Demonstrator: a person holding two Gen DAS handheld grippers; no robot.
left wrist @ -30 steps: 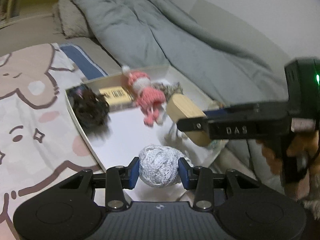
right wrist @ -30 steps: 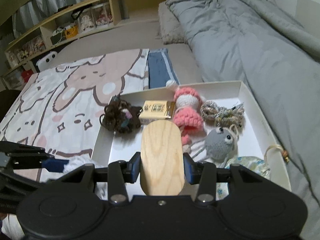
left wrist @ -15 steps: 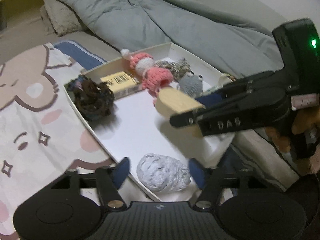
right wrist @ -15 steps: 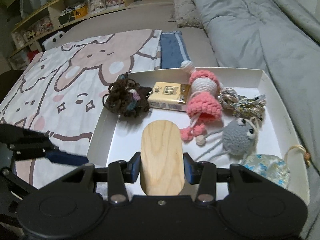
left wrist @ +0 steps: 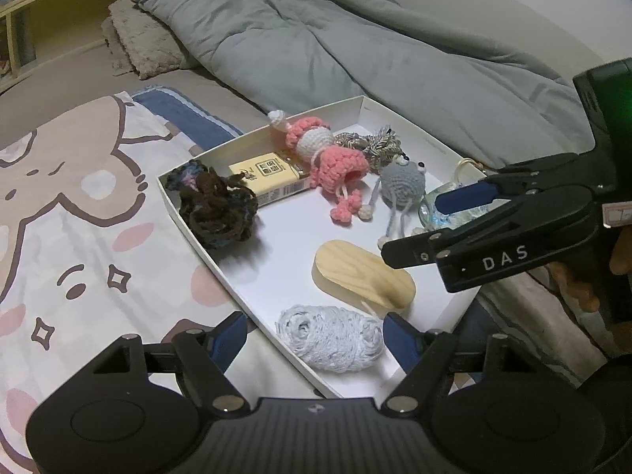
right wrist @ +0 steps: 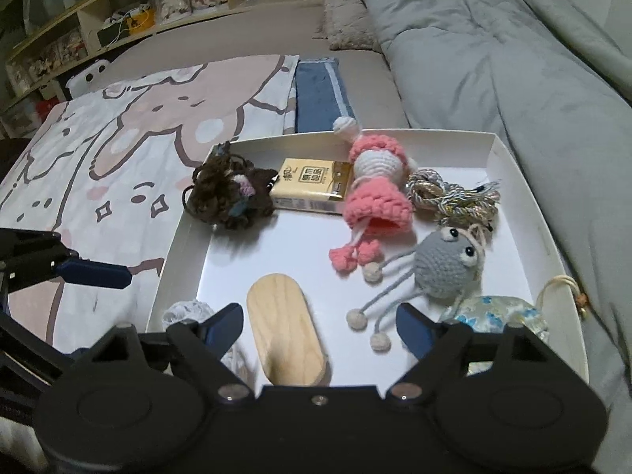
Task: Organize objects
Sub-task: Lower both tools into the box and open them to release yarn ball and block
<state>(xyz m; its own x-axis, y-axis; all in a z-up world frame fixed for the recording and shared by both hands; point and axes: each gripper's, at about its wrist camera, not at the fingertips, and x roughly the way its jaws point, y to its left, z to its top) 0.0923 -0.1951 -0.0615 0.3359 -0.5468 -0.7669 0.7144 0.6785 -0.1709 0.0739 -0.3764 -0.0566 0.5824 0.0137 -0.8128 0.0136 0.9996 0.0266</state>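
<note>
A white tray [left wrist: 189, 233] lies on the bed. In it lie a white yarn ball [left wrist: 331, 337], an oval wooden block [left wrist: 361, 274], a brown yarn tangle [left wrist: 215, 207], a yellow box [left wrist: 268, 177], a pink crochet doll [left wrist: 328, 158], a grey crochet creature [left wrist: 403, 181] and a silvery cord bundle [left wrist: 371, 144]. My left gripper [left wrist: 316, 335] is open, its jaws either side of the yarn ball. My right gripper [right wrist: 320, 324] is open just above the near end of the wooden block [right wrist: 284, 328]; it also shows in the left wrist view [left wrist: 442, 217].
A grey duvet [right wrist: 493, 47] lies right of the tray [right wrist: 509, 166]. A cartoon-print sheet [right wrist: 118, 134] covers the bed on the left. A blue-patterned pouch [right wrist: 497, 312] sits in the tray's near right corner. Shelves [right wrist: 98, 23] stand at the back.
My left gripper opened and let the white yarn ball drop into the tray. My right gripper then opened and released the wooden block, which now lies on the tray floor.
</note>
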